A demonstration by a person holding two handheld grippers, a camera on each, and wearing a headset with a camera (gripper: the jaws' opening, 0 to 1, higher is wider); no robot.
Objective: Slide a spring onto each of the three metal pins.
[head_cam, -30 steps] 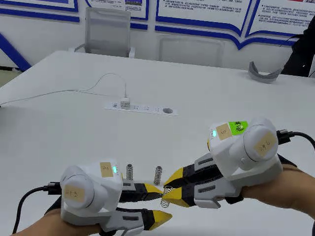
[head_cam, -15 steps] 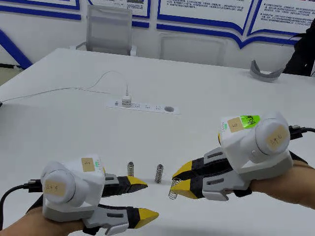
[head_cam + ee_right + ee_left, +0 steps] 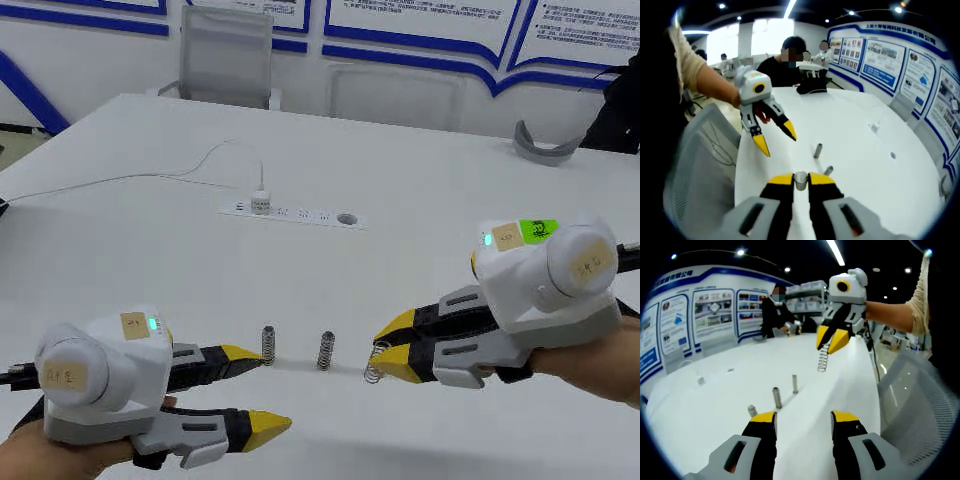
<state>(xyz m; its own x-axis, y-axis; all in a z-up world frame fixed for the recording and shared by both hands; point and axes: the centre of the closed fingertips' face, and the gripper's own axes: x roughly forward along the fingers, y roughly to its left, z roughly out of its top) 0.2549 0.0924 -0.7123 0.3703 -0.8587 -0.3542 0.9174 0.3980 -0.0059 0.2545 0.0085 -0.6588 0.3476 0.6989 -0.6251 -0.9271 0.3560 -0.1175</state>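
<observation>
Two pins wearing springs (image 3: 268, 343) (image 3: 325, 350) stand near the table's front edge. In the left gripper view a bare pin (image 3: 795, 384) stands beyond the sprung pins (image 3: 776, 397). My right gripper (image 3: 380, 352) is shut on the top of a loose spring (image 3: 373, 363), which hangs tilted just right of the second sprung pin; the same spring (image 3: 823, 359) dangles from the right gripper (image 3: 832, 337) in the left gripper view. The spring's end (image 3: 800, 180) sits pinched between the right jaws. My left gripper (image 3: 265, 390) is open and empty, left of the pins.
A white power strip (image 3: 295, 213) with a plug and a cable (image 3: 150, 180) lies mid-table. A grey chair (image 3: 225, 55) stands behind the far edge, and a grey curved band (image 3: 545, 148) lies at the back right. People sit at another table (image 3: 790, 60).
The left gripper has drawn back to the left, away from the hanging spring it was touching. The right gripper has shifted slightly right with the spring.
</observation>
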